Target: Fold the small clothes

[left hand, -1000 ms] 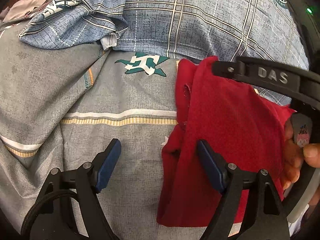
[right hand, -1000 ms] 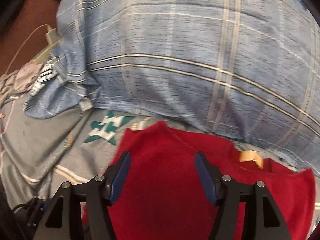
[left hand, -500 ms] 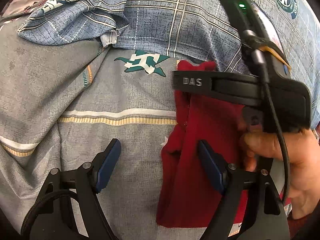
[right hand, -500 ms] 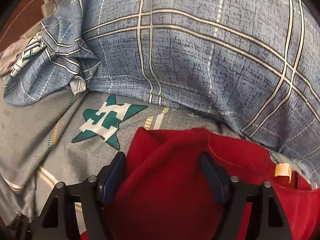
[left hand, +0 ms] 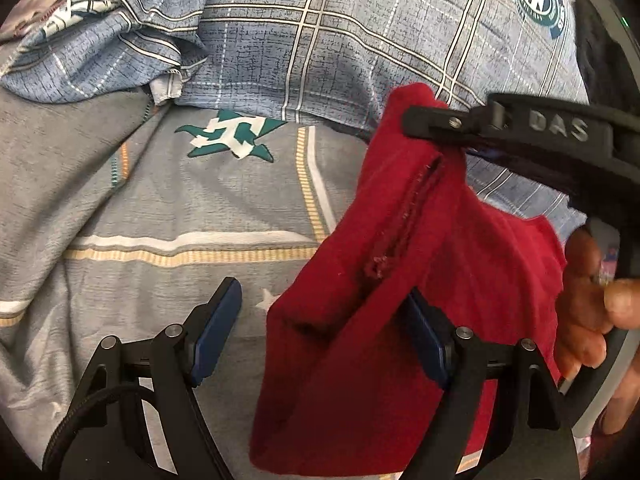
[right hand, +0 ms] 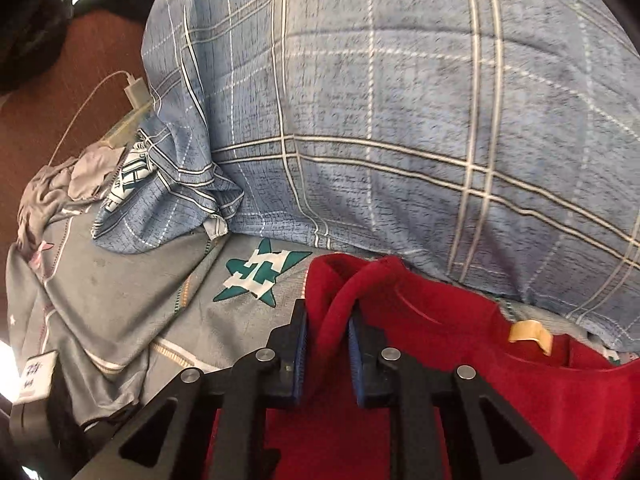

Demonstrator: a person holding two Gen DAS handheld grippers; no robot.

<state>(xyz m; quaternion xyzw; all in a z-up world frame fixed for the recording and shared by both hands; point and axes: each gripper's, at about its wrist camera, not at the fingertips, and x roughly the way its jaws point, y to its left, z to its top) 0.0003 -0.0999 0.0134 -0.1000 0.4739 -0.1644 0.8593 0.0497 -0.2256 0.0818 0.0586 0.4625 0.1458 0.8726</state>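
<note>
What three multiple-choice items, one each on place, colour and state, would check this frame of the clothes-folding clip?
1. Where does the green star print lie relative to the garment?
A. To its left on the sheet
B. On top of it
C. Hidden under the pillow

2. What colour is the garment?
A. Blue
B. Red
C. Grey

3. How is the right gripper?
A. Wide open
B. Shut on nothing
C. Shut on a fold of the garment

Key: 1 A, the star sits on the grey sheet left of the cloth; 2 B, the cloth is plainly red; 3 C, its jaws have just closed and red cloth is pinched between the pads.
</note>
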